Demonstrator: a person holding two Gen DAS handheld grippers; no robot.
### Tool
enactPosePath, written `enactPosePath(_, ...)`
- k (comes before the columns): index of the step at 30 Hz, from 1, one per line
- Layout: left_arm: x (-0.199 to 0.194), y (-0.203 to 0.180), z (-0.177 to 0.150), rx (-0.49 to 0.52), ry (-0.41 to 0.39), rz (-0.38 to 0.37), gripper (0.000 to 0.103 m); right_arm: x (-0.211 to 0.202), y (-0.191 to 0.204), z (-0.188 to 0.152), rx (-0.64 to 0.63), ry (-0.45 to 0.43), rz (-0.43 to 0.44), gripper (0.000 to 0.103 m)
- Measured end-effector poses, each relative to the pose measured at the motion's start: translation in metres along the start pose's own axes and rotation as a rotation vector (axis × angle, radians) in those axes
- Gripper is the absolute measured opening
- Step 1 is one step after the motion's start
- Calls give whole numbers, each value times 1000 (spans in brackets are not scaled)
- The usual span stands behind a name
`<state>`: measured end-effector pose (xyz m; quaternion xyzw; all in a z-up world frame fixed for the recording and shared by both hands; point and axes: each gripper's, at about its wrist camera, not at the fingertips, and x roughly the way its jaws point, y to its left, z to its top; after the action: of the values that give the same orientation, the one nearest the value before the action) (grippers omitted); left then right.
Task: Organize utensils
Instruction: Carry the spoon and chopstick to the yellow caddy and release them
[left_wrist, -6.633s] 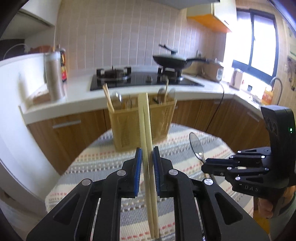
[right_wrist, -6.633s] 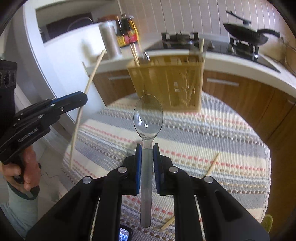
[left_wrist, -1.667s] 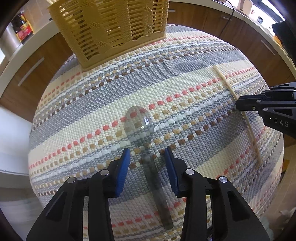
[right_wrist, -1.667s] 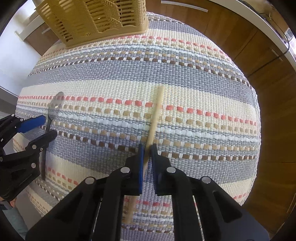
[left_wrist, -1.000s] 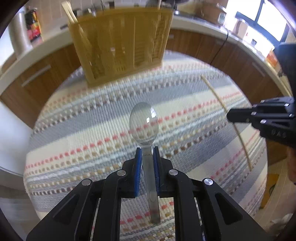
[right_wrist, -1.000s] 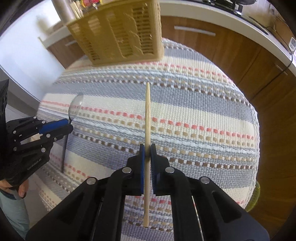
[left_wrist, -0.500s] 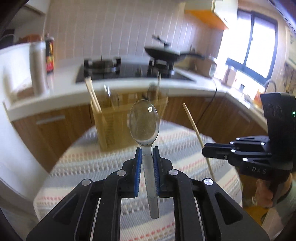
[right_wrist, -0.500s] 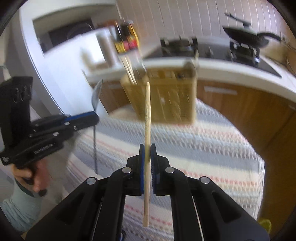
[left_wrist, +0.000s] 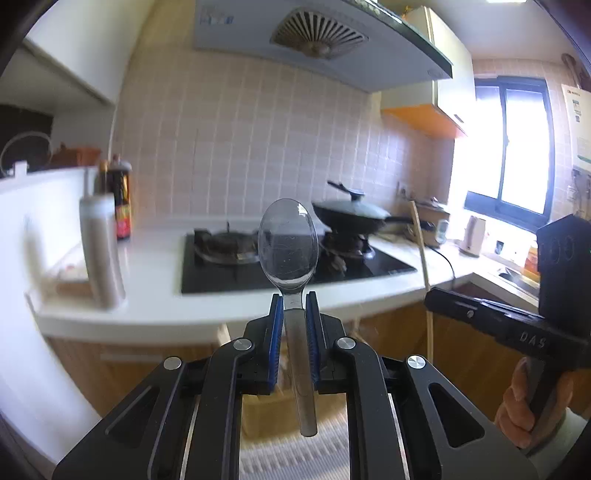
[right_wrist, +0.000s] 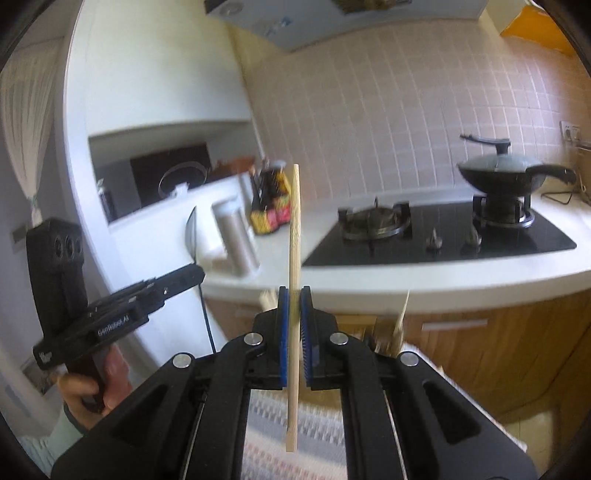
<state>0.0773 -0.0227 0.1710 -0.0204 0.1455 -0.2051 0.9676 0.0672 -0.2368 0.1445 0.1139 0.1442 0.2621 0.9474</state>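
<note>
Both of your grippers have tilted up since half a second ago, so the woven yellow utensil basket (left_wrist: 266, 402) has dropped behind the fingers to the near bottom, and the white countertop (left_wrist: 147, 291) and black gas hob (left_wrist: 295, 266) now fill the far view. Your left gripper (left_wrist: 294, 321) is clamped on the neck of the clear plastic spoon (left_wrist: 288, 247), bowl upright above the blue pads (left_wrist: 275, 332). Your right gripper (right_wrist: 294, 325) is clamped on the pale wooden chopstick (right_wrist: 294, 229), which stands upright. A lidded black wok (right_wrist: 498, 173) sits on the far right burner, a steel canister (right_wrist: 236, 236) at far left.
</note>
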Motion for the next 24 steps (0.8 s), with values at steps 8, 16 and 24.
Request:
enactPosePath(8,39,15,3,-5,-34,24,11,25,-15,24,-34,-102,-106,4)
enactPosePath(16,66,39,-11,-49,-64,36,11,62,-24,7,-110,-155,-264,4)
enactPosePath(24,79,42,-31,-47,-61,61,11,82,-39,-15,-104,-177,-337,5)
